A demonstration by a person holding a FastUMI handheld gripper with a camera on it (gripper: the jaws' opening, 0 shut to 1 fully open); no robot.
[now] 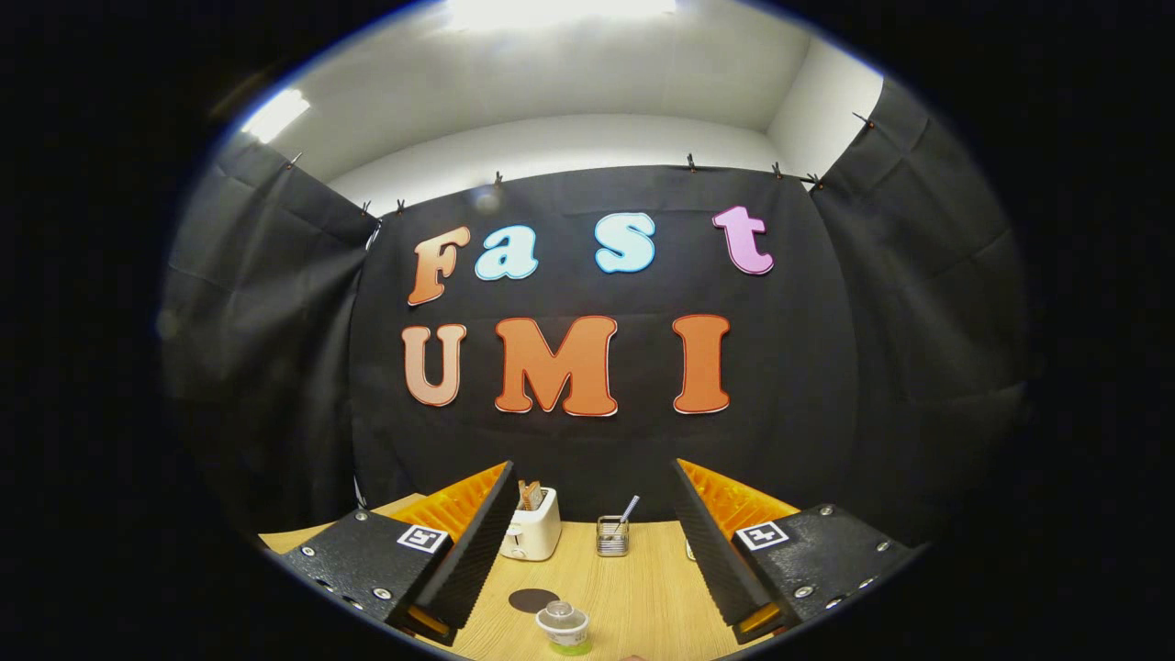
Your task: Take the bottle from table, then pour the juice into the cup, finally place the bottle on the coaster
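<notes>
My gripper (594, 473) is open, with a wide gap between its fingers and nothing in it. It is held above the wooden table (643, 588), looking toward the back wall. A small bottle (562, 624) with a clear cap, a pale body and a green base stands low between the fingers, close to me. Just behind it to the left lies a dark round coaster (533, 600), flat on the table. A small pale object (689, 549) peeks out by the inner edge of the right finger; I cannot tell what it is.
A white toaster (531, 525) with toast in it stands at the back of the table, ahead of the left finger. A wire holder (612, 535) with a straw stands near the back middle. Black cloth walls close the booth behind and on both sides.
</notes>
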